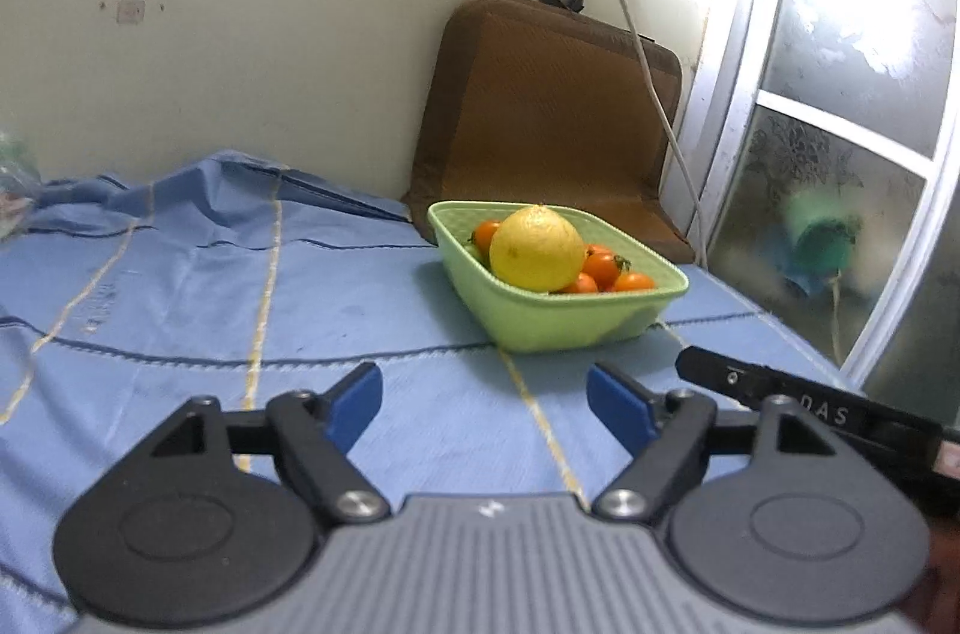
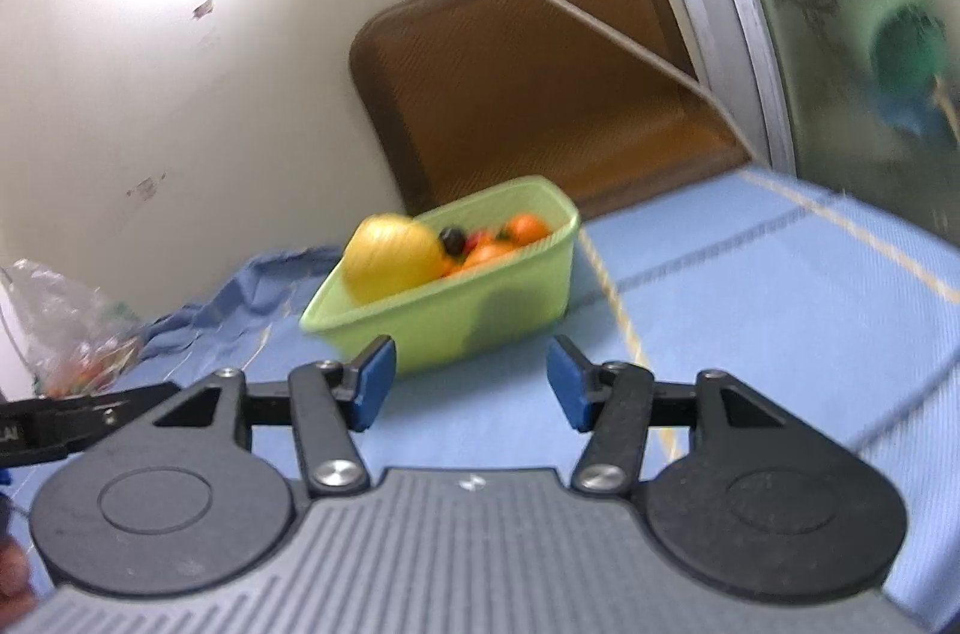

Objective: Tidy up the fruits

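Observation:
A light green basket (image 1: 576,328) (image 2: 444,316) stands on the blue cloth near the far corner. A big yellow citrus fruit (image 1: 537,248) (image 2: 393,265) rests in it on top of several small orange tomatoes (image 1: 633,281) (image 2: 523,229). My left gripper (image 1: 485,403) is open, short of the basket and a little to its left, with only cloth between its blue pads. My right gripper (image 2: 471,382) is open too, its pads just short of the basket's near wall and holding nothing. A black part of the right gripper (image 1: 798,403) shows at the left wrist view's right edge.
A brown cushion (image 1: 552,105) leans against the wall behind the basket. A white cable (image 1: 651,93) hangs from a power strip above it. A frosted window (image 1: 840,153) closes the right side. A clear plastic bag (image 2: 66,328) with small items lies at the far left on the rumpled cloth (image 1: 180,274).

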### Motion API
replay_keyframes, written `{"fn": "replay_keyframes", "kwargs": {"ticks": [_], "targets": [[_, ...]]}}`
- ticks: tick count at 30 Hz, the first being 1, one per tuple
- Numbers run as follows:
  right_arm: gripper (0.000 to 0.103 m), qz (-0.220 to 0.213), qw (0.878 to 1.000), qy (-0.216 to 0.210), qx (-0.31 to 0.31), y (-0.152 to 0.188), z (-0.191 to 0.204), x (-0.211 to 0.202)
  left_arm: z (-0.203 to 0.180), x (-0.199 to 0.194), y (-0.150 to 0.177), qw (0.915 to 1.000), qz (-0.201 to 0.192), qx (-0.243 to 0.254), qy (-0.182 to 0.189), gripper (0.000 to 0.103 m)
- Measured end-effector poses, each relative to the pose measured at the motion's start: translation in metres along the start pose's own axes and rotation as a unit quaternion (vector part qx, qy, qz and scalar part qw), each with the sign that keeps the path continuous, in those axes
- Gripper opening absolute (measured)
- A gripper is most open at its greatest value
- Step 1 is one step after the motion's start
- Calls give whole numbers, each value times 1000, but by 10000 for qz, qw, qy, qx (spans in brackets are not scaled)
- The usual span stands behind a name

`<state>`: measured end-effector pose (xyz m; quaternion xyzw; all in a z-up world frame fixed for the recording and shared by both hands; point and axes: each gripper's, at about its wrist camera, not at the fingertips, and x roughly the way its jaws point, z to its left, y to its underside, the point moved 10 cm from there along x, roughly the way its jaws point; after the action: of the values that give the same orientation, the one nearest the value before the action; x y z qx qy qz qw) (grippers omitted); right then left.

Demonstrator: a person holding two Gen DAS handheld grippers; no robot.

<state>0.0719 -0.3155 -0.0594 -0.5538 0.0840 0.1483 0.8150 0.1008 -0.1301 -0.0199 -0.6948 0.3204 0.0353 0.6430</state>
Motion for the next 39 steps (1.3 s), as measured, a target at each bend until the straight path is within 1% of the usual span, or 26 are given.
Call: {"fn": "replay_keyframes", "kwargs": {"ticks": [3,4,5,6,7,11,13,16,19,21,22,24,27,28,30,34,39], "targets": [[62,82,9999,-45,-37,7,12,-3,-2,-10,9,9999,0,138,-90,81],[62,81,9999,-54,-56,8,16,-4,-2,-12,11,9998,2,169,-125,88],[63,89,9999,-67,-64,9,19,-5,-2,-15,13,9998,-2,169,-133,99],[63,98,9999,-83,-65,11,21,-6,-2,-17,14,9998,-7,155,-153,101],[63,110,9999,-89,-75,12,24,-6,-1,-19,16,9996,-14,167,-208,101],[63,234,9996,14,-170,22,23,0,6,-24,18,9970,-69,415,-651,103],[63,243,9996,-5,-107,21,22,0,12,-24,19,9962,-51,392,-780,103],[64,294,9996,-34,-42,22,19,1,18,-23,19,9963,-14,244,-824,103],[64,330,9994,-64,55,22,17,2,24,-24,16,9952,-52,220,-956,103],[65,340,9993,-81,135,22,15,2,28,-24,15,9948,-45,165,-1001,103],[68,340,9992,-80,187,22,14,2,30,-23,15,9944,-8,130,-1050,103],[68,342,9990,-98,283,21,11,3,35,-22,16,9931,59,86,-1165,103],[69,371,9986,-127,345,22,11,3,40,-22,15,9934,72,-10,-1141,103],[69,373,9986,-135,340,22,11,3,42,-23,14,9929,61,-54,-1189,103],[69,377,9987,-153,311,22,12,3,45,-26,10,9904,4,9,-1383,103],[70,382,9987,-169,291,22,12,3,46,-34,2,9827,-244,365,-1800,103],[71,384,9986,-171,312,21,11,3,47,-41,-6,9771,-426,536,-2013,103]]}}
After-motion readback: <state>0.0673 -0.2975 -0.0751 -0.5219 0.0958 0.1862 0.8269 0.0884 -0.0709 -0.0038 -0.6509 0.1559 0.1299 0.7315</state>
